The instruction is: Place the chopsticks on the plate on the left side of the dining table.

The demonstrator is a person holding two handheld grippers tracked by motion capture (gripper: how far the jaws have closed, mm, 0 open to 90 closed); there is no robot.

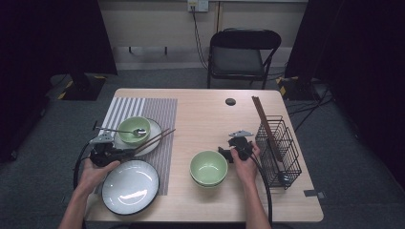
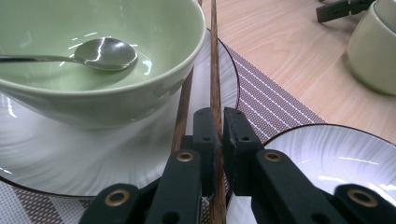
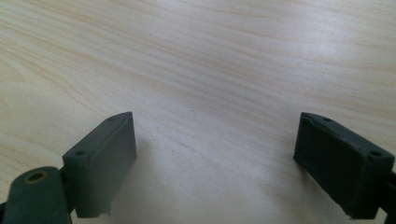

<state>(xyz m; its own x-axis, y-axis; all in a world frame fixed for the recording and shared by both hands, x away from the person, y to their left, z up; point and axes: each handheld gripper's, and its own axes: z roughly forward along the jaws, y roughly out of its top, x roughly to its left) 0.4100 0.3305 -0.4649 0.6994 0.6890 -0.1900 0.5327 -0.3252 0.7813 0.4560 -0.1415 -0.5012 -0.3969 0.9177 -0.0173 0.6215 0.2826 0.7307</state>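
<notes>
Left gripper [image 2: 218, 128]: I hold its jaws clamped on one chopstick [image 2: 215, 70], which lies across the white plate [image 2: 70, 163] beside the green bowl [image 2: 116, 56] | Step: I judge a level lift best, clearing the second chopstick [image 2: 183, 112] | Right gripper [image 3: 217, 158]: jaws wide apart, holding nothing, over bare desk [image 3: 210, 56].

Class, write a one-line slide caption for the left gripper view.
Left gripper shut on one chopstick beside a green bowl holding a spoon.

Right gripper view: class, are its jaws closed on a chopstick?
No, the right gripper stands wide open over bare wooden table, with nothing between its jaws.
</notes>
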